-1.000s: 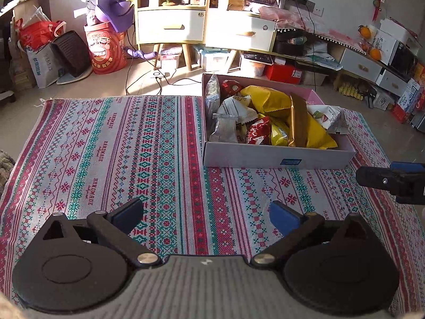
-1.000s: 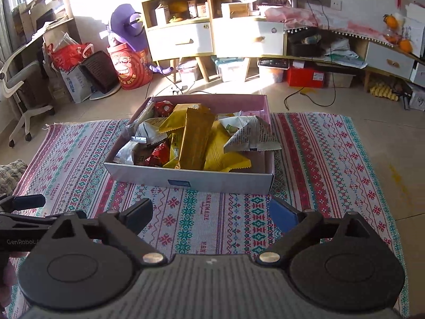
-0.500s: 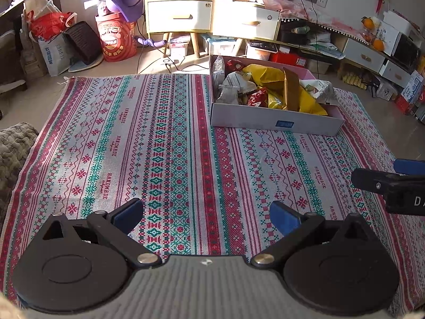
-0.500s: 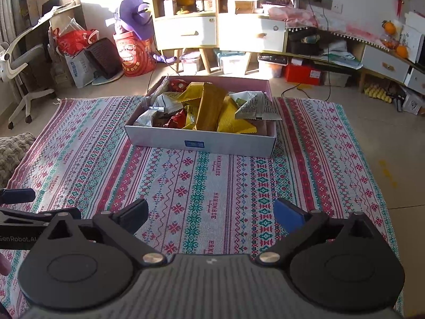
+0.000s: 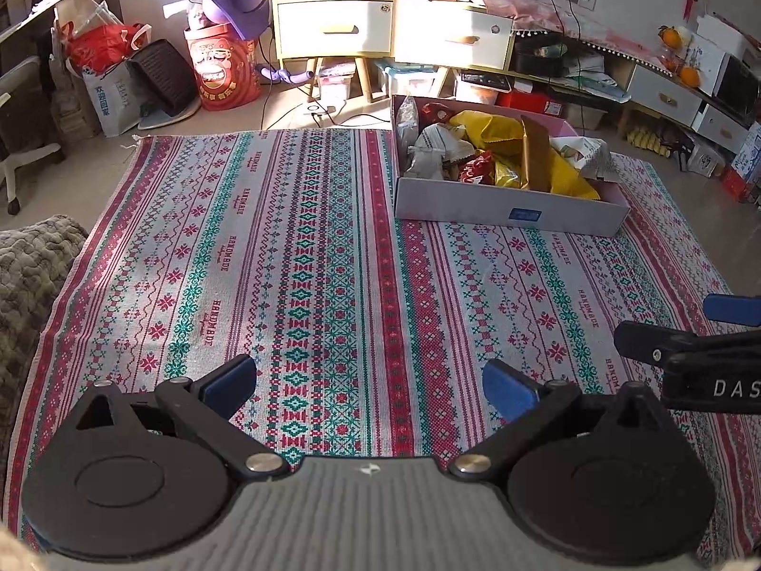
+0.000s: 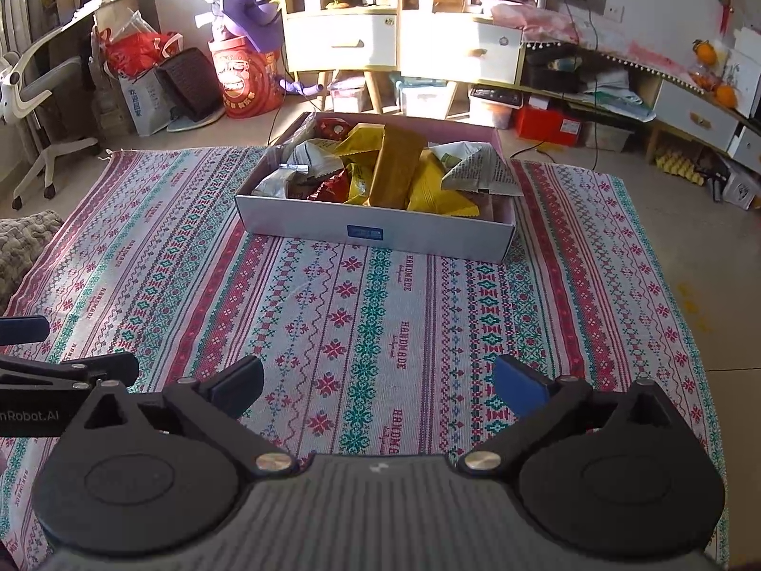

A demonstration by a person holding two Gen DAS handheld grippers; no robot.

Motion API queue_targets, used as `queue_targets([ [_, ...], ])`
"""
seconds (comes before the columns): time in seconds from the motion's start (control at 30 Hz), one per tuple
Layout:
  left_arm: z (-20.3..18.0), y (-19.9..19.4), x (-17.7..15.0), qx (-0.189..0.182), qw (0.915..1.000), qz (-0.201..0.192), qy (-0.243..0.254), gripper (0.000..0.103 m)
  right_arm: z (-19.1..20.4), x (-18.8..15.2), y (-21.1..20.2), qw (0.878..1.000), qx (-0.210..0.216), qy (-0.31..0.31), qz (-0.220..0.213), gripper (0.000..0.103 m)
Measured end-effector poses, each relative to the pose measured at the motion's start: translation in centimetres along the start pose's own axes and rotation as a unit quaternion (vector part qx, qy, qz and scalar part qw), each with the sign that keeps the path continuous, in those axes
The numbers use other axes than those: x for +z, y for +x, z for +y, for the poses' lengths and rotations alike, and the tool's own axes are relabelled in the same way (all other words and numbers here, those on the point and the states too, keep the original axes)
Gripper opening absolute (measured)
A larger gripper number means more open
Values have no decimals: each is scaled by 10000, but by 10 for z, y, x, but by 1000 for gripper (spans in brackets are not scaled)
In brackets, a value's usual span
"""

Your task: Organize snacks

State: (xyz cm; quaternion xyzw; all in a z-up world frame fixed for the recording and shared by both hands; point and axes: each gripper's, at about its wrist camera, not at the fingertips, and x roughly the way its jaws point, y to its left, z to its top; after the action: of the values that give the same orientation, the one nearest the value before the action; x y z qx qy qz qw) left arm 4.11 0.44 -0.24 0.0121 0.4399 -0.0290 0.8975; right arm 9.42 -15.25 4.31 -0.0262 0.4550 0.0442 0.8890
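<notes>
A shallow white cardboard box (image 5: 504,207) (image 6: 371,228) stands on the far part of a patterned rug (image 5: 309,247) (image 6: 380,314). It is piled with snack packs: yellow bags (image 6: 435,190), a long brown-gold pack (image 6: 397,166), red packs (image 5: 475,171) and white printed bags (image 6: 480,173). My left gripper (image 5: 368,380) is open and empty, low over the rug, well short of the box. My right gripper (image 6: 378,383) is open and empty too, also back from the box. Each gripper shows at the edge of the other's view.
A grey quilted cushion (image 5: 28,266) lies at the rug's left edge. Behind the rug stand a wooden shelf unit with white drawers (image 6: 342,40), a red bucket with a purple hat (image 5: 223,71), bags, storage bins, cables and a low cluttered bench (image 6: 618,76). An office chair (image 6: 33,109) is far left.
Both grippers have drawn back and up from the box, which now looks smaller and farther away. Both stay open and empty. The snacks in the box have not moved.
</notes>
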Motion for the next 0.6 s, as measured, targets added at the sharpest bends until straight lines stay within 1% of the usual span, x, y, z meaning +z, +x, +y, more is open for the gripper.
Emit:
queue_targets([
  [0.6,-3,3,-2,9,10000,60,71,103,3,-2,1,9999,10,-47,104,102],
])
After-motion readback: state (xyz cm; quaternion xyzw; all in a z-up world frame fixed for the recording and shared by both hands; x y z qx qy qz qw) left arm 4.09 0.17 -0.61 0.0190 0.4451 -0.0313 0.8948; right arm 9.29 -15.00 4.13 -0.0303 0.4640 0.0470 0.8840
